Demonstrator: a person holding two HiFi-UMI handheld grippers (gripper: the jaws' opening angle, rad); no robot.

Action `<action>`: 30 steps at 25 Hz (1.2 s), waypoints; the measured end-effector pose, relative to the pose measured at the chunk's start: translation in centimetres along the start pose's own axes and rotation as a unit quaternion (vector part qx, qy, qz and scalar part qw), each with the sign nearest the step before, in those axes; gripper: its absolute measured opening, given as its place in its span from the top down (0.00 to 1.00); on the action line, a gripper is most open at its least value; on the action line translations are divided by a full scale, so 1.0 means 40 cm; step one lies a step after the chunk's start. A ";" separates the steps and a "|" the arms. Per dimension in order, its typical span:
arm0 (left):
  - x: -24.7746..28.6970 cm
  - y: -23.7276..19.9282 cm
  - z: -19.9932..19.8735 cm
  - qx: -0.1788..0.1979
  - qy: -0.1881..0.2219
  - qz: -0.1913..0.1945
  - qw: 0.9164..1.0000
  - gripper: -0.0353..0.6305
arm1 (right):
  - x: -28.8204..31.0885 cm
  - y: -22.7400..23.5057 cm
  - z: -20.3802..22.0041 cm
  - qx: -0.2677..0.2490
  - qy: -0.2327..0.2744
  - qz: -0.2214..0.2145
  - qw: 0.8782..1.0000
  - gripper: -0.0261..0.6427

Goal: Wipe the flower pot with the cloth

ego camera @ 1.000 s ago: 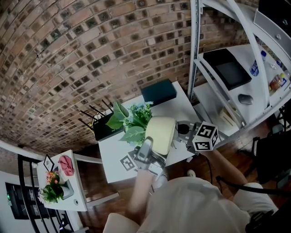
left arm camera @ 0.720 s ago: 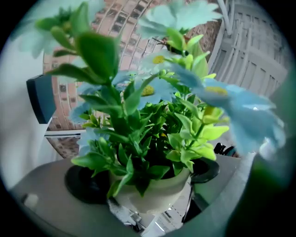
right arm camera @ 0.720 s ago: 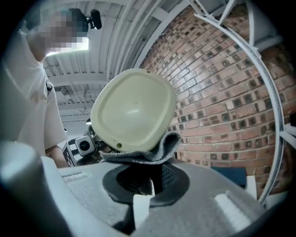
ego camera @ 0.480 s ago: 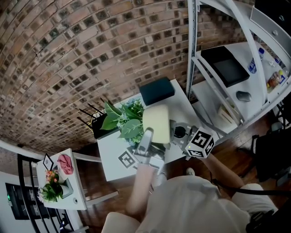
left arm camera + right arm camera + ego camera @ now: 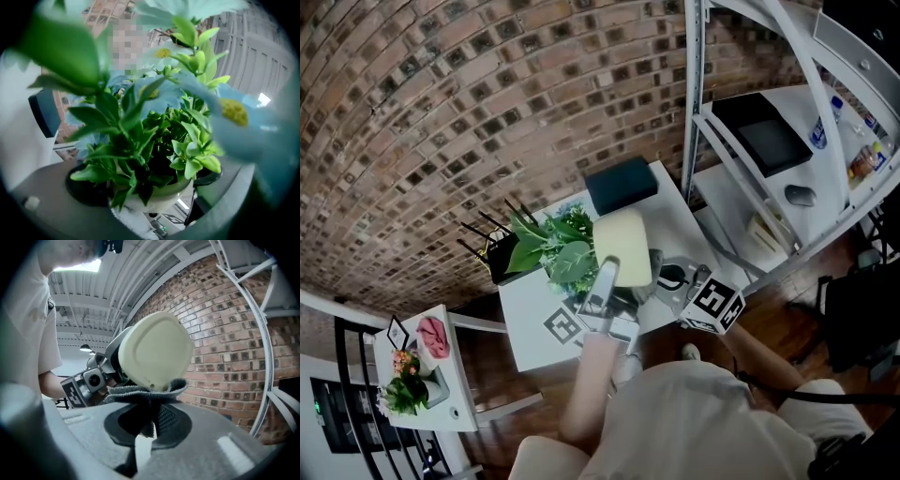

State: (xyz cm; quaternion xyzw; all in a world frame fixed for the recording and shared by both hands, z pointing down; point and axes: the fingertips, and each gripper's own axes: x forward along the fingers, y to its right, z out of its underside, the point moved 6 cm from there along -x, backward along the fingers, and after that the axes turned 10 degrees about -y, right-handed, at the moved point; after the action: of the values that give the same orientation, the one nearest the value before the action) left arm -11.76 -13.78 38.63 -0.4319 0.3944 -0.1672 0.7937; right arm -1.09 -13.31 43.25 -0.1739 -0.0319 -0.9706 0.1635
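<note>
The cream flower pot [image 5: 622, 246] lies tipped in the air over the white table [image 5: 530, 328], its base toward me and its green plant [image 5: 551, 249] pointing left. My left gripper [image 5: 607, 277] is shut on the pot near its rim [image 5: 159, 197], leaves filling the left gripper view. My right gripper [image 5: 150, 423] is shut on a grey cloth [image 5: 146, 392]. That cloth presses against the lower edge of the pot's base [image 5: 157, 350]. In the head view the right gripper [image 5: 667, 279] sits just right of the pot.
A dark teal box [image 5: 622, 185] lies at the table's far edge and a black router [image 5: 499, 255] with antennas stands at its left. A white metal shelf frame [image 5: 694, 112] rises at the right. A small side table [image 5: 431, 375] with flowers is at the lower left.
The pot has rolled and shifted slightly left with the plant. My right gripper has slid down and left along the pot's base with the cloth.
</note>
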 end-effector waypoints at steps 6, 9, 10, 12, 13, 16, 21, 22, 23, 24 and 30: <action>-0.031 -0.021 -0.026 0.057 -0.003 -0.056 0.997 0.13 | 0.016 -0.072 -0.024 -0.025 0.004 -0.051 0.998 0.96; -0.049 -0.045 -0.035 0.051 0.010 -0.079 0.995 0.13 | 0.020 -0.105 -0.038 -0.074 0.000 -0.041 0.996 0.96; -0.056 -0.054 -0.034 0.043 0.014 -0.087 0.995 0.13 | 0.017 -0.110 -0.043 -0.102 -0.006 -0.024 0.995 0.96; -0.065 -0.073 -0.027 0.023 0.021 -0.102 0.994 0.13 | 0.006 -0.115 -0.058 -0.155 -0.023 0.007 0.988 0.96; -0.069 -0.083 -0.023 0.015 0.023 -0.109 0.994 0.13 | 0.002 -0.120 -0.066 -0.177 -0.029 0.015 0.984 0.96; -0.081 -0.111 -0.005 0.001 0.015 -0.127 0.992 0.13 | -0.006 -0.141 -0.082 -0.240 -0.029 0.039 0.969 0.96; -0.090 -0.131 0.034 -0.021 -0.001 -0.131 0.991 0.14 | -0.029 -0.128 -0.088 -0.314 -0.034 0.088 0.945 0.96; -0.093 -0.135 0.040 -0.020 -0.007 -0.135 0.991 0.14 | -0.037 -0.120 -0.087 -0.317 -0.033 0.094 0.943 0.96; -0.095 -0.137 0.044 -0.017 -0.014 -0.137 0.990 0.14 | -0.044 -0.111 -0.087 -0.317 -0.030 0.098 0.943 0.96; -0.096 -0.138 0.048 -0.012 -0.021 -0.136 0.990 0.14 | -0.052 -0.103 -0.087 -0.314 -0.025 0.101 0.944 0.96; -0.102 -0.135 0.068 0.009 -0.058 -0.133 0.989 0.14 | -0.077 -0.062 -0.106 -0.292 -0.001 0.119 0.949 0.96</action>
State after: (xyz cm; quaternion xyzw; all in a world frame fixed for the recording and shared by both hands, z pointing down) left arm -11.82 -12.88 45.85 -0.4824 0.2854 -0.2493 0.7898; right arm -0.56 -10.52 38.20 -0.2180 0.2739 -0.9107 0.2193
